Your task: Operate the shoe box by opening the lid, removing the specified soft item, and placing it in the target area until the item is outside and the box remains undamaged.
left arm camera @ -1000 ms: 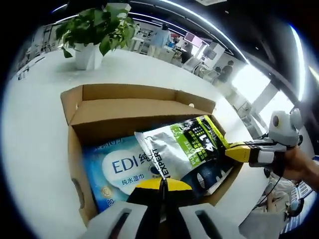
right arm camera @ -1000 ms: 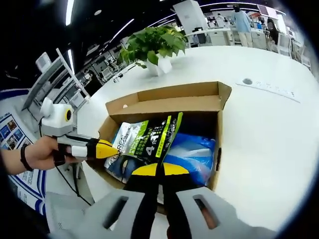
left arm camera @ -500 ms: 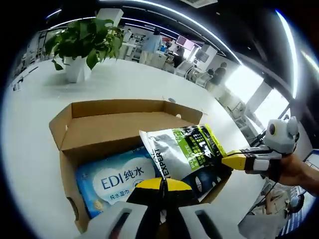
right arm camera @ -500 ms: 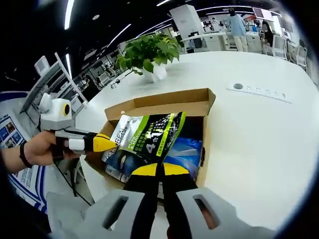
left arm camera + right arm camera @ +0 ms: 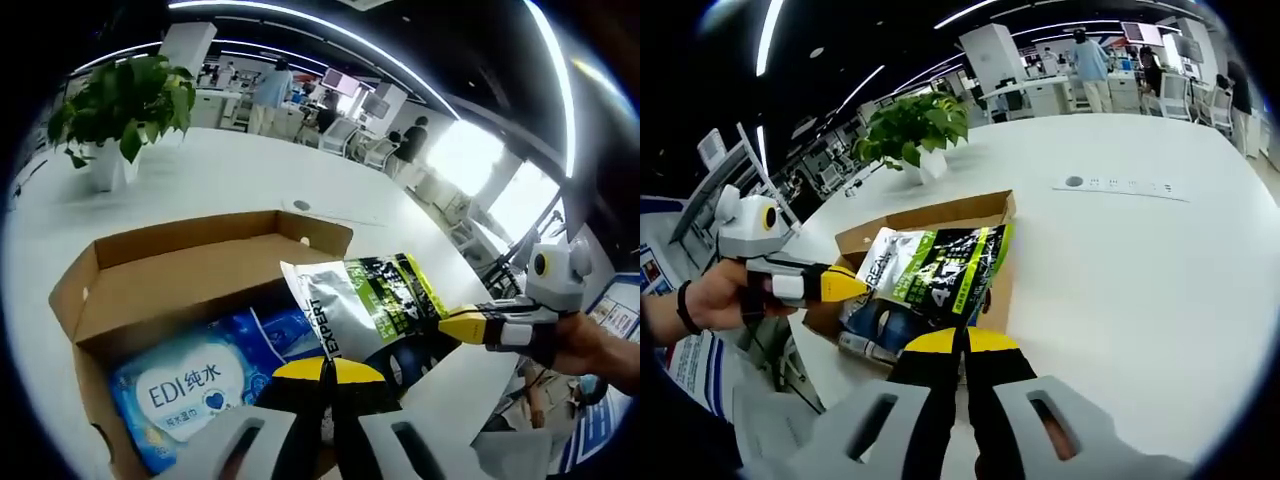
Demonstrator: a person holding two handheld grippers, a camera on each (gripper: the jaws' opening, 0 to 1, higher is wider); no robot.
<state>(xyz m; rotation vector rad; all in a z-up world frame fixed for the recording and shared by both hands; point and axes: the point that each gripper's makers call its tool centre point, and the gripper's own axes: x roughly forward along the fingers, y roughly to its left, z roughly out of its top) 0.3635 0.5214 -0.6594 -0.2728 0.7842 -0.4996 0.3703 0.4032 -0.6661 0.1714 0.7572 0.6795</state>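
A silver, green and dark soft pouch [image 5: 370, 300] hangs in the air over the near side of the open cardboard shoe box [image 5: 180, 270]. My left gripper [image 5: 325, 368] is shut on the pouch's lower edge. My right gripper [image 5: 450, 325] comes in from the right, shut on the pouch's other edge. In the right gripper view the pouch [image 5: 935, 265] covers most of the box [image 5: 940, 212]; my right gripper [image 5: 960, 340] is clamped on it from below and my left gripper [image 5: 855, 285] pinches its left edge. A blue wet-wipes pack [image 5: 190, 375] lies inside the box.
The box stands on a wide white table [image 5: 1120, 270] with a round cable grommet [image 5: 1073, 182] behind it. A potted plant [image 5: 120, 100] stands at the far end of the table. A hand [image 5: 720, 300] holds the left gripper. People and desks are far behind.
Both grippers have lifted the pouch higher and carried it away from the box's inside. The box now sits lower and further off in both views, and more of the wipes pack shows.
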